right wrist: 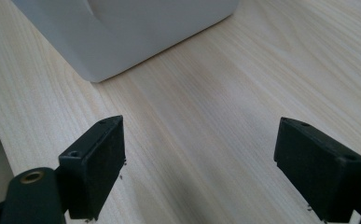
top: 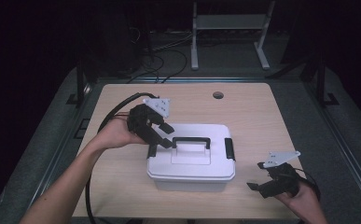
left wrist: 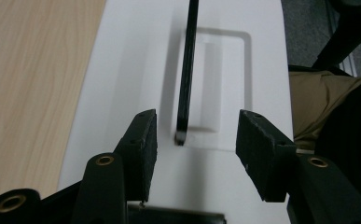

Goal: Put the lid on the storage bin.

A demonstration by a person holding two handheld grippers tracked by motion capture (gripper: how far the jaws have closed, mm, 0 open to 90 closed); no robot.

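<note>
A white plastic box [top: 192, 158] with a black carry handle [top: 190, 141] and black side latches stands in the middle of the wooden table [top: 253, 116]. My left gripper [top: 162, 135] hovers over the box's left end, open. In the left gripper view its jaws stand either side of the near end of the raised handle [left wrist: 186, 79] above the white lid [left wrist: 136, 70], touching nothing. My right gripper [top: 257, 186] rests low at the table's front right, open and empty. Its view looks across bare wood [right wrist: 225, 102] toward the box's corner [right wrist: 122, 37].
A round cable hole [top: 218, 95] sits near the table's far edge. The right latch [top: 229, 149] is on the box's right side. A black cable [top: 117, 109] loops from the left gripper. A metal frame [top: 229, 32] stands beyond the table.
</note>
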